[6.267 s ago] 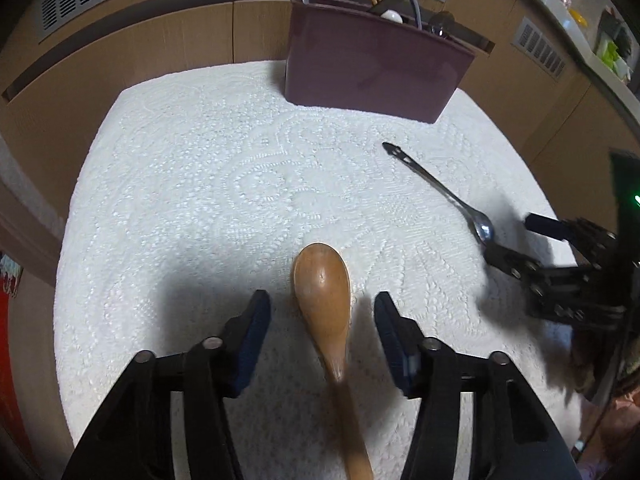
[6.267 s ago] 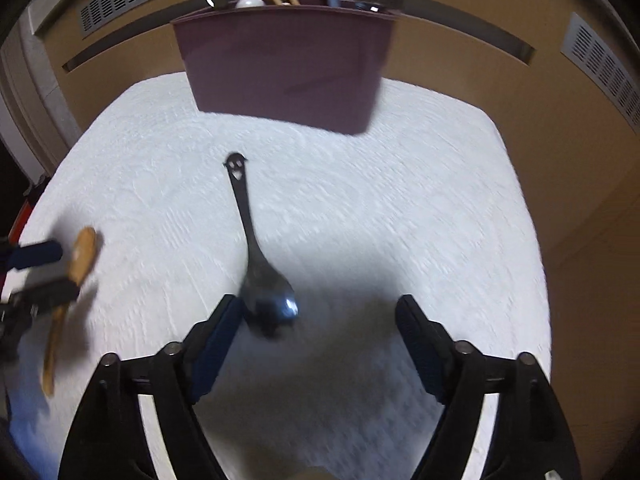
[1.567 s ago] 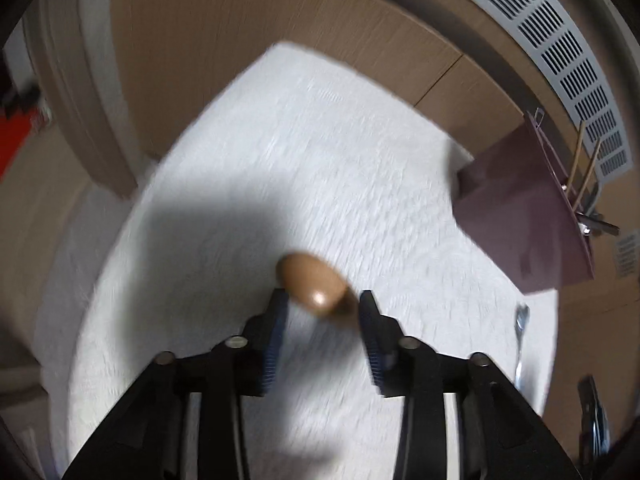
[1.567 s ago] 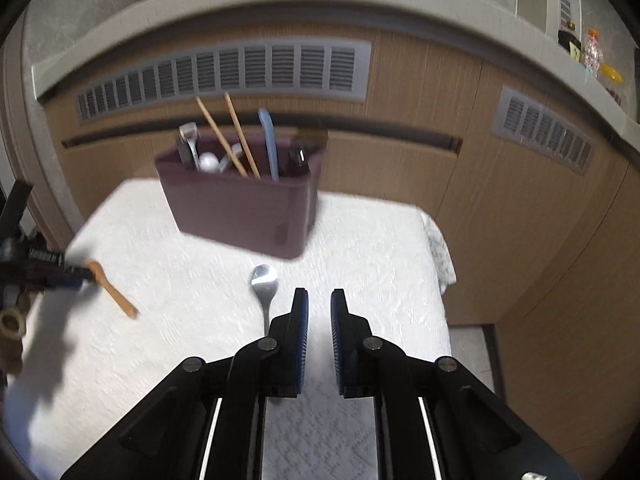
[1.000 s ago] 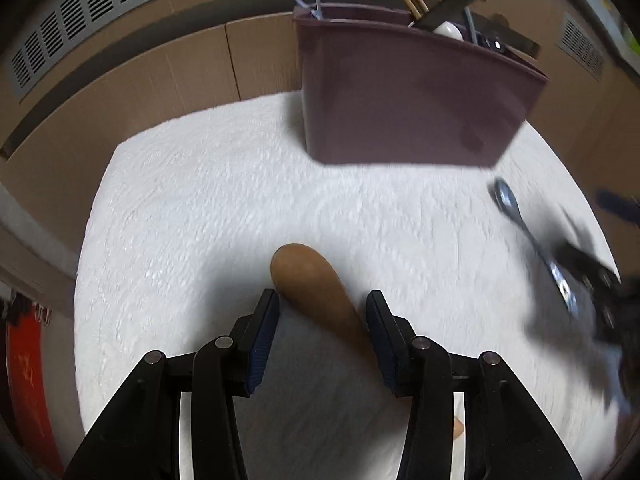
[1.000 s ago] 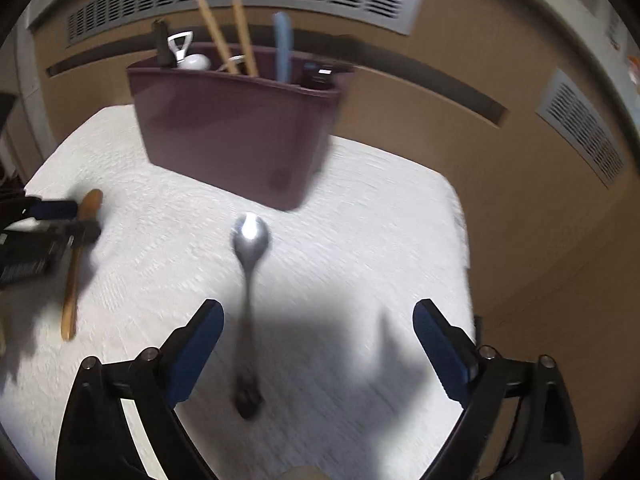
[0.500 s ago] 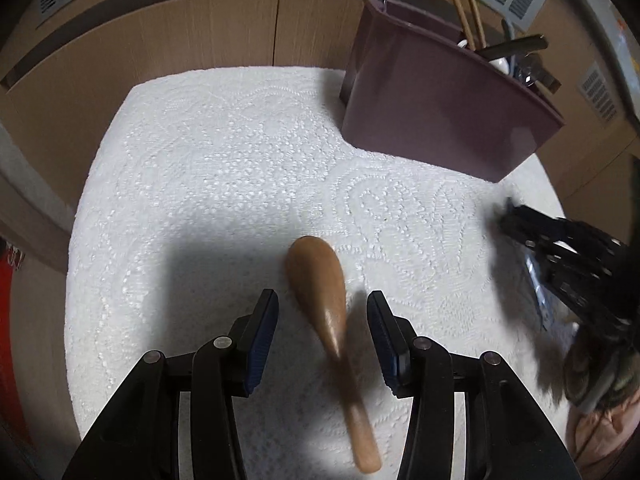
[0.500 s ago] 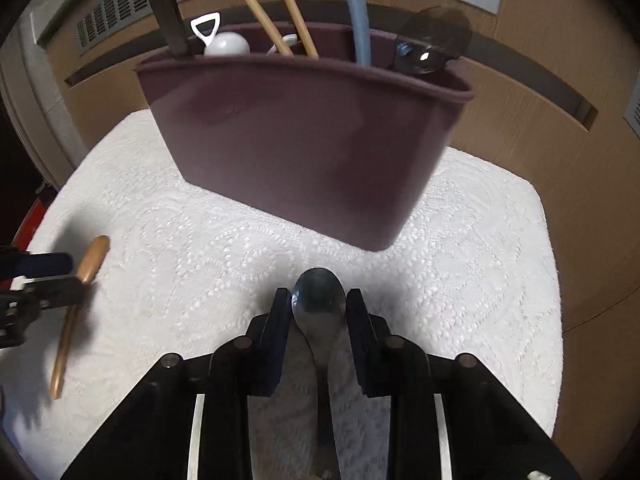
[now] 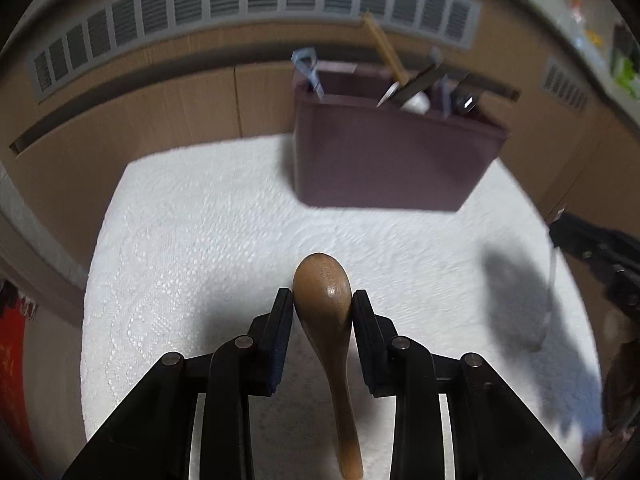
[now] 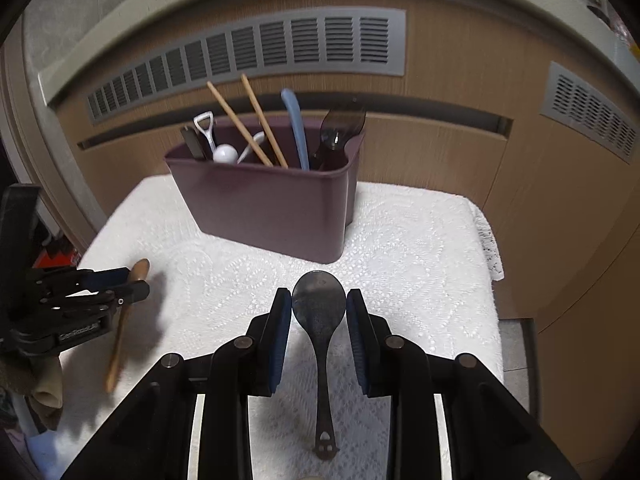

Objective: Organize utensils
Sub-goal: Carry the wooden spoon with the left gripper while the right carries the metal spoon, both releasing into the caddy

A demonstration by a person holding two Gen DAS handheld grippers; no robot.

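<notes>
Right wrist view: the maroon caddy (image 10: pixel 276 208) already bristles with utensils on the white cloth (image 10: pixel 420 248). Two remain out. Left gripper (image 9: pixel 322 312), jaws just closing, now clamps the wooden spoon (image 9: pixel 324 292); right gripper (image 10: pixel 318 312) pinches the metal spoon (image 10: pixel 319 300). Both spoons, flat on the cloth earlier, are now gripped.

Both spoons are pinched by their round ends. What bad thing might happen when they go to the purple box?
1. The left tool pinches the wooden spoon only at its smooth bowl, so the long handle may swing or slip out.
2. The right tool grips the metal spoon the same way, so it might twist.
3. The purple box is crowded with chopsticks and other utensils, so a spoon may snag on them.
</notes>
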